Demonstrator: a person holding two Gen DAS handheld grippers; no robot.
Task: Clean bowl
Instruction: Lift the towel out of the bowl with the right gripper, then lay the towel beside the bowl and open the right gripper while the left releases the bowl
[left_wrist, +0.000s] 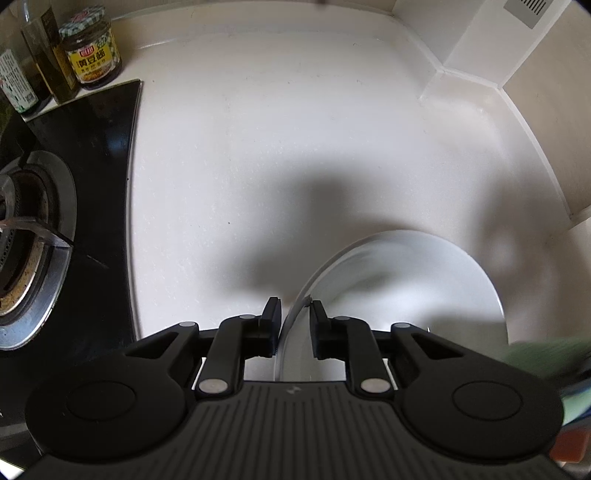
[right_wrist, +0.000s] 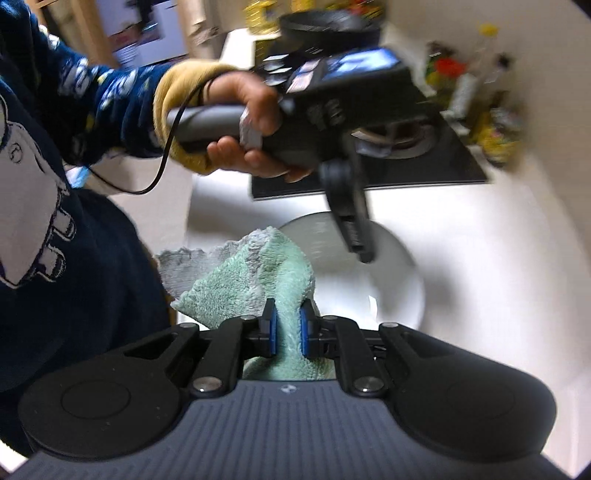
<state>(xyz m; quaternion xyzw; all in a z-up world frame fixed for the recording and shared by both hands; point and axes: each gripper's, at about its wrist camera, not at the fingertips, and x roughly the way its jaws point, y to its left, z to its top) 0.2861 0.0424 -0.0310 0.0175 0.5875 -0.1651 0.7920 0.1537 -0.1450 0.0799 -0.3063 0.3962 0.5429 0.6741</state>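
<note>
A white bowl (left_wrist: 406, 277) stands on the white countertop, tipped up a little on its left side. My left gripper (left_wrist: 295, 314) is shut on its left rim, one finger inside and one outside. The right wrist view shows the same bowl (right_wrist: 391, 291) with the left gripper (right_wrist: 360, 247) reaching down onto its far rim, held by a person's hand (right_wrist: 251, 110). My right gripper (right_wrist: 288, 325) is shut on a green and grey fluffy cloth (right_wrist: 258, 273), which bunches up above the bowl's near left side. A blurred green patch of the cloth (left_wrist: 546, 354) shows at the right edge.
A black glass gas hob (left_wrist: 92, 166) with a steel burner (left_wrist: 22, 240) lies left of the bowl. Jars and bottles (left_wrist: 92, 51) stand behind it. The white counter (left_wrist: 295, 129) ends at a tiled wall corner (left_wrist: 480, 55). A dark pan (right_wrist: 328, 22) sits on the hob.
</note>
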